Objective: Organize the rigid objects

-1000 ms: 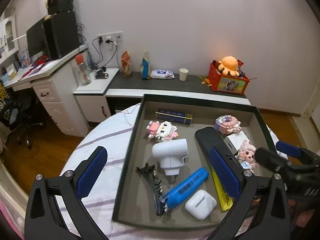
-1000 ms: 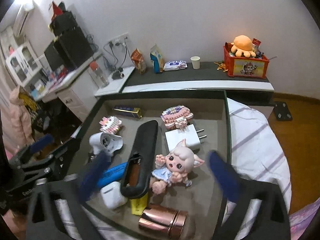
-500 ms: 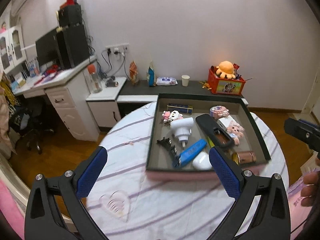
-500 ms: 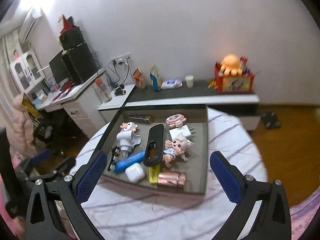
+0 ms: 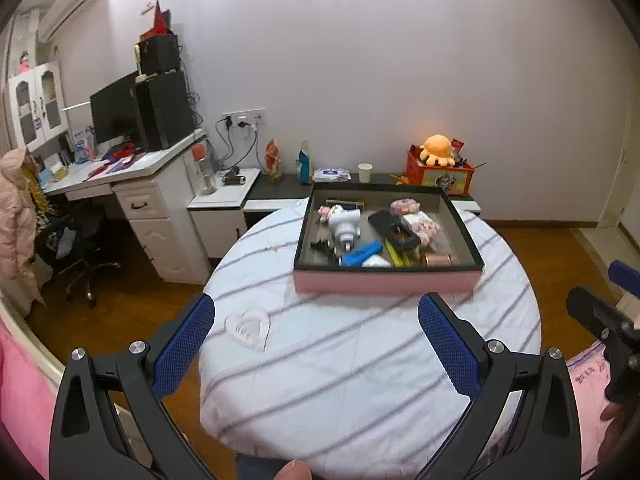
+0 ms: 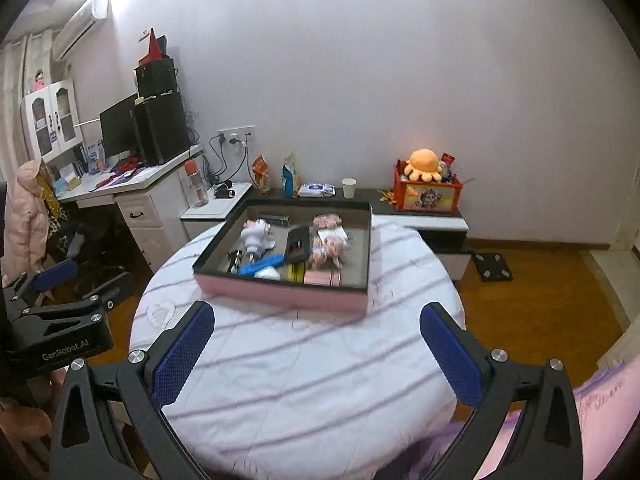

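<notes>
A pink box with a dark rim (image 5: 384,282) (image 6: 280,292) sits at the far side of a round table. It holds several small items: a white charger (image 5: 345,227), a blue tube (image 5: 361,253), a black glasses case (image 5: 394,230) (image 6: 298,243), a doll (image 5: 427,229), a copper case (image 5: 439,259). My left gripper (image 5: 316,344) is open and empty, held well back over the table's near half. My right gripper (image 6: 316,346) is open and empty, also far back from the box.
The table has a white cloth with purple stripes (image 5: 360,360). A clear heart-shaped dish (image 5: 248,326) lies on its left side. A white desk with a monitor (image 5: 116,120) stands at left, a low dark shelf with a red toy box (image 5: 438,176) behind.
Both grippers have pulled far back and up from right over the box. The box now looks small and distant. Both stay open and empty.
</notes>
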{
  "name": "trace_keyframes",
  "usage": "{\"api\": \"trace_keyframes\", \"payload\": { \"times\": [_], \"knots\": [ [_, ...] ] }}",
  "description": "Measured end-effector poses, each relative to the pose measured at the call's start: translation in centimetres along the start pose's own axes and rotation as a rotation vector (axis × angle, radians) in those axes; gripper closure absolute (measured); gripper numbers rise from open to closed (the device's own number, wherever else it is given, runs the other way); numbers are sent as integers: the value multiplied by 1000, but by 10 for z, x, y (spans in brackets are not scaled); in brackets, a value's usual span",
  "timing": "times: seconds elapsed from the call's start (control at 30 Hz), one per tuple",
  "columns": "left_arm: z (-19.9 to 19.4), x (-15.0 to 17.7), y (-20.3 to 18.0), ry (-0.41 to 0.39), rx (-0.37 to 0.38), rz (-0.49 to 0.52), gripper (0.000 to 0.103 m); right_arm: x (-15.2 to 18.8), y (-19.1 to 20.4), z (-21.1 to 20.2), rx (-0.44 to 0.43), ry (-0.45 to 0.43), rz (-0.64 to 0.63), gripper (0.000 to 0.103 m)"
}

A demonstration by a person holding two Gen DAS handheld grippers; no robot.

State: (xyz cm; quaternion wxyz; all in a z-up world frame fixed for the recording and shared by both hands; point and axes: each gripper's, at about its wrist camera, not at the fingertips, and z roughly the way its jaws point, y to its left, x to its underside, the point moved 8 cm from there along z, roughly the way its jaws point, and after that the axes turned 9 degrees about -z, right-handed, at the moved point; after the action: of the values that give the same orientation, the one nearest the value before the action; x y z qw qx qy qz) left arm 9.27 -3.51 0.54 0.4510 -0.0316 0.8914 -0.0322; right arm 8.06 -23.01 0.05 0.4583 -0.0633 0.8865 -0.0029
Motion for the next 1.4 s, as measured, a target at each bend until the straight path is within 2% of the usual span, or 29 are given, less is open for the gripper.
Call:
{"api": "trace_keyframes", "payload": {
  "times": [0.23, 0.43, 0.7, 1.4],
  "knots": [
    [-51, 31, -1, -54, 16, 6, 0, 38, 4, -33, 5, -4, 45, 0],
    [-77, 34, 4, -108, 12, 10, 0, 38, 11, -48, 19, -39, 48, 0],
    [-83, 34, 15, -118, -6, -14, 0, 39, 35, -49, -18, -37, 1, 0],
    [-77, 35, 17, -95, -2, -33, 0, 44, 36, -47, -29, -34, 15, 0]
  ]
}}
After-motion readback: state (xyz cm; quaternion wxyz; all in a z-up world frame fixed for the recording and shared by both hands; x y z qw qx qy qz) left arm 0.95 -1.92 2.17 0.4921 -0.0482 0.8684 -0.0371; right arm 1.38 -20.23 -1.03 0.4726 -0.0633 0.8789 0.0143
